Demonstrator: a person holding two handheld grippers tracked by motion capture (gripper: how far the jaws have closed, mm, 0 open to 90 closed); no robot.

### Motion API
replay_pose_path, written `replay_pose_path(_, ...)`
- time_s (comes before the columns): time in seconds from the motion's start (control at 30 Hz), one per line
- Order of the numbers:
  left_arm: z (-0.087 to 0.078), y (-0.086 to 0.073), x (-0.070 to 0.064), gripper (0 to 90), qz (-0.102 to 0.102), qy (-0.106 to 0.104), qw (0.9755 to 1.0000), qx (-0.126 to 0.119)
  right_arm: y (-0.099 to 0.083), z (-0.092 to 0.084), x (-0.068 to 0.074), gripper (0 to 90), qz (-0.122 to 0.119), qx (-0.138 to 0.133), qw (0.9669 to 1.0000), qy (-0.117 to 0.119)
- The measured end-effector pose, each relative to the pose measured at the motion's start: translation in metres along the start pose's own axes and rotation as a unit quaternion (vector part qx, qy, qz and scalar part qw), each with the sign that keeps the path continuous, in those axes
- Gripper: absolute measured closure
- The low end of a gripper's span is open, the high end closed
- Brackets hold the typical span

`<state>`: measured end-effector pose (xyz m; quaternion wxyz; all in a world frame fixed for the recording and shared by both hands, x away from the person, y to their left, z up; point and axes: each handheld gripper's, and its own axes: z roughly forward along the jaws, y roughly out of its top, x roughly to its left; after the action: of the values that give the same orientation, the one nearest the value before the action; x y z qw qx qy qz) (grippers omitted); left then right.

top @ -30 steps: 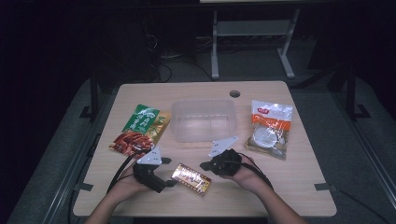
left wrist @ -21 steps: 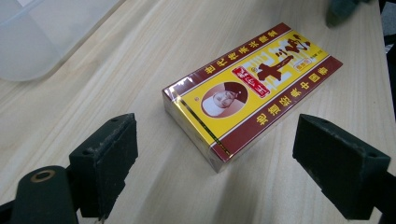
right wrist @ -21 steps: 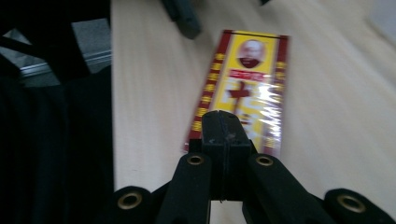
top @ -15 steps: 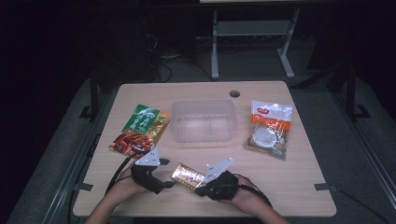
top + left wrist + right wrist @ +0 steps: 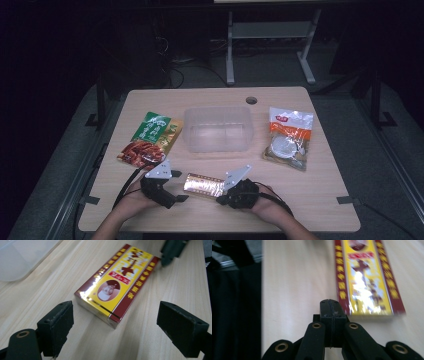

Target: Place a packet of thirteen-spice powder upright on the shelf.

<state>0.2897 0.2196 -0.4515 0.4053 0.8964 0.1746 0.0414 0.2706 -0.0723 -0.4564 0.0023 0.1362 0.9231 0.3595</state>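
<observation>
So the person's got both grippers down at the near edge of the wooden table, one on each side of a flat yellow-and-red box lying face up between them. The left gripper has its jaws spread wide with nothing in them — the box's near corner sits just ahead of the gap, not touched by either pad. The right gripper has its jaws pressed flat together, empty, tip right at the box's short end; can't tell if it's actually touching. Farther back there's a clear plastic tub mid-table, a green snack bag off to the left and a white-and-orange bag on the right.
</observation>
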Motion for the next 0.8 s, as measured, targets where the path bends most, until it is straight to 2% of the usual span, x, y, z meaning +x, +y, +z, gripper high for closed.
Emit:
replay_pose_path(0.1, 0.0, 0.0, 0.0, 13.4, 0.0, 0.0, 1.0, -0.001, -0.003, -0.003, -0.007, 89.8, 0.008, -0.002, 0.9999, -0.01)
replay_pose_path(0.17, 0.001, 0.0, 0.0, 13.4, 0.001, 0.0, 1.0, -0.001, -0.006, -0.008, -0.016, 89.8, 0.037, -0.009, 0.999, -0.022)
replay_pose_path(0.3, 0.0, 0.001, -0.001, 13.4, 0.004, 0.004, 1.0, -0.002, -0.008, -0.008, -0.025, 89.8, 0.054, -0.013, 0.9981, -0.028)
replay_pose_path(0.4, -0.001, 0.001, 0.0, 13.4, 0.004, 0.008, 1.0, -0.004, -0.008, -0.007, -0.027, 89.9, 0.041, -0.014, 0.9986, -0.029)
replay_pose_path(0.43, -0.002, 0.001, 0.0, 13.4, 0.003, 0.009, 0.9999, -0.005, -0.007, -0.008, -0.026, 89.9, 0.039, -0.016, 0.9987, -0.028)
replay_pose_path(0.47, -0.002, 0.001, 0.001, 13.4, 0.004, 0.01, 0.9999, -0.006, -0.006, -0.01, -0.022, 89.9, 0.046, -0.016, 0.9985, -0.023)
replay_pose_path(0.53, -0.002, 0.0, 0.003, 13.4, 0.003, 0.011, 0.9999, -0.004, -0.004, -0.01, -0.016, 89.9, 0.039, -0.017, 0.999, -0.012)
replay_pose_path(0.63, -0.001, 0.0, 0.004, 13.4, 0.001, 0.012, 0.9999, -0.006, -0.003, -0.006, -0.013, 89.9, 0.033, -0.014, 0.9993, -0.007)
replay_pose_path(0.67, 0.0, 0.001, 0.004, 13.4, 0.002, 0.012, 0.9999, -0.006, -0.002, -0.001, -0.015, 89.9, 0.023, -0.005, 0.9996, -0.017)
replay_pose_path(0.7, 0.0, 0.001, 0.004, 13.4, 0.002, 0.012, 0.9999, -0.006, -0.002, -0.001, -0.015, 89.9, 0.023, -0.005, 0.9996, -0.017)
replay_pose_path(0.73, 0.0, 0.002, 0.004, 13.4, 0.002, 0.013, 0.9999, -0.006, 0.0, 0.002, -0.018, 89.9, 0.035, -0.009, 0.9989, -0.029)
replay_pose_path(0.77, 0.001, 0.003, 0.004, 13.4, 0.004, 0.012, 0.9999, -0.006, 0.001, 0.003, -0.021, 89.9, 0.037, -0.011, 0.9984, -0.042)
replay_pose_path(0.8, 0.001, 0.003, 0.004, 13.4, 0.004, 0.012, 0.9999, -0.006, 0.001, 0.003, -0.021, 89.9, 0.037, -0.011, 0.9984, -0.042)
